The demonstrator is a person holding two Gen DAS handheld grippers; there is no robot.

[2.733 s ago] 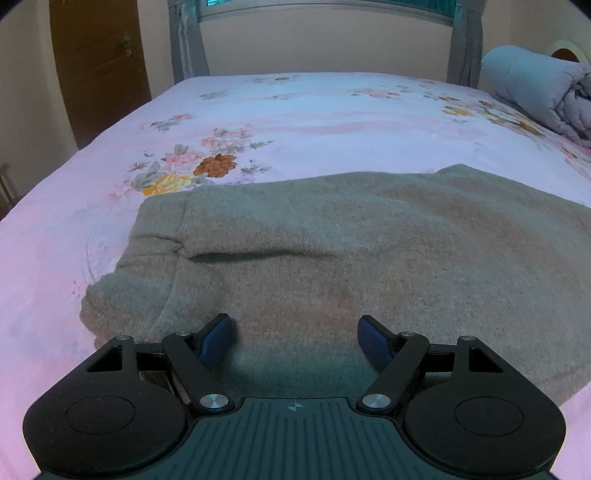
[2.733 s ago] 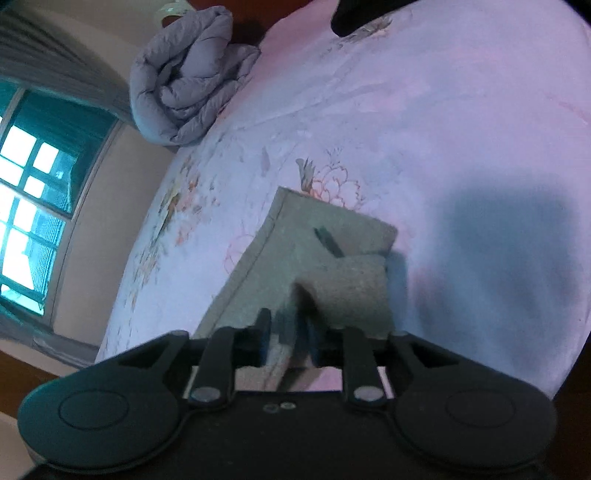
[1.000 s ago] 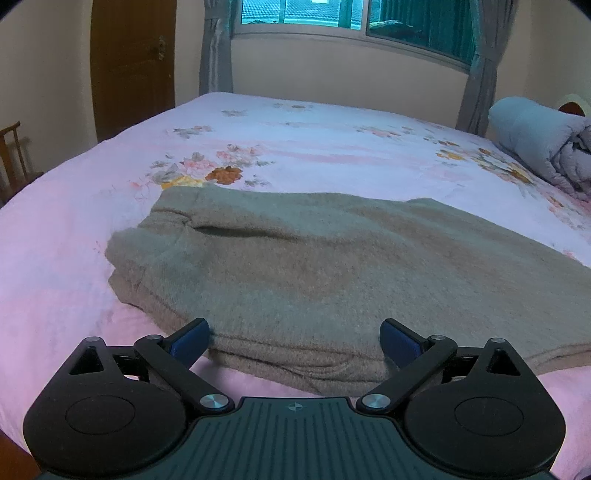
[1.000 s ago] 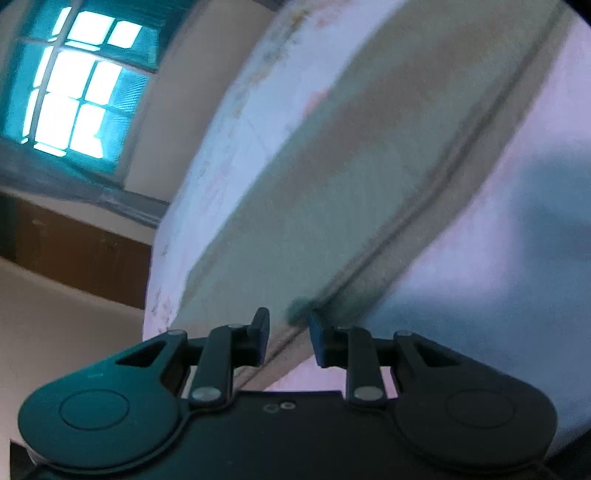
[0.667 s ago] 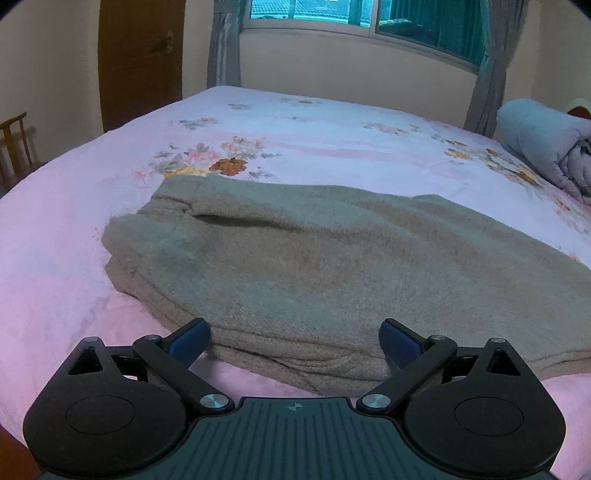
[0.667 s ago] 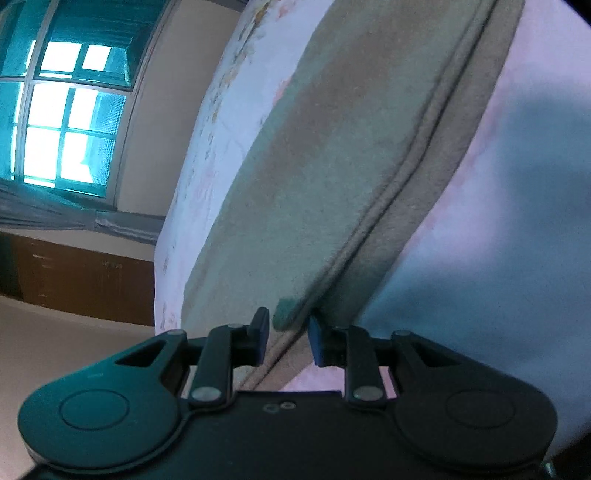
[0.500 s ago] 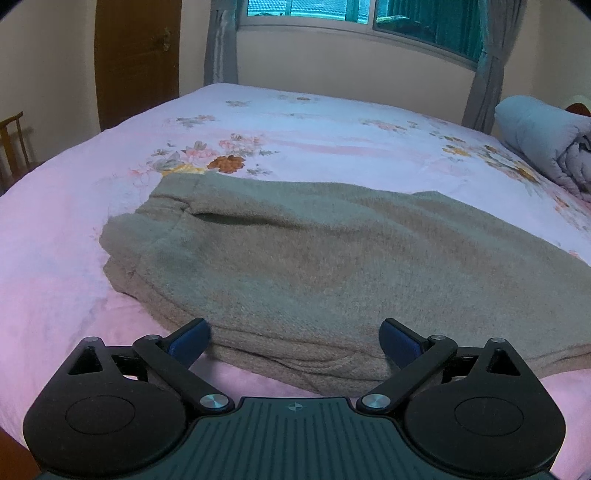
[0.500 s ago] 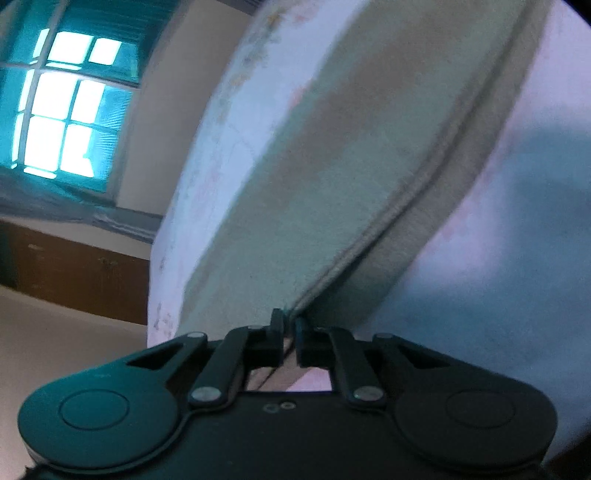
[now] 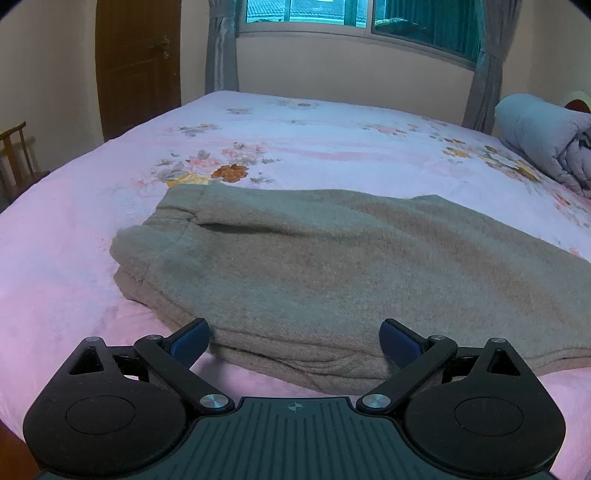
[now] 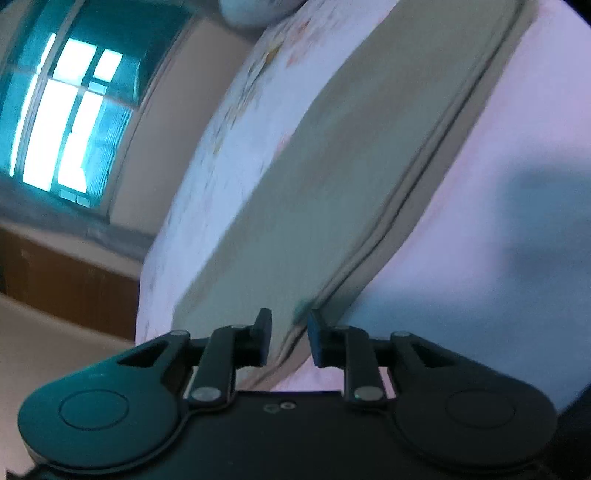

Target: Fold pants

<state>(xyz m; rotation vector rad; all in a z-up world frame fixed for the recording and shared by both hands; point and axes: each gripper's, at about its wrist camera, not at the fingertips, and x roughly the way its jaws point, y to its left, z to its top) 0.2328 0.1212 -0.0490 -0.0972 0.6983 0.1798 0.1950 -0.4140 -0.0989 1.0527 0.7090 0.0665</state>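
Note:
Grey-brown fleece pants (image 9: 332, 266) lie folded lengthwise on the pink floral bed, waistband at the left. My left gripper (image 9: 293, 341) is wide open and empty, just in front of the pants' near edge. In the tilted, blurred right wrist view the pants (image 10: 332, 177) run away as a long folded strip. My right gripper (image 10: 289, 341) is partly open, its fingers astride the pants' layered near edge without pinching it.
The bed sheet (image 9: 314, 136) spreads wide around the pants. A rolled grey duvet (image 9: 546, 136) lies at the far right. A wooden door (image 9: 136, 66), a chair (image 9: 16, 155) and a curtained window (image 9: 354, 18) stand beyond the bed.
My right gripper shut on the pants' edge half a second ago and has now opened again. My left gripper has stayed open and drawn back slightly from the pants.

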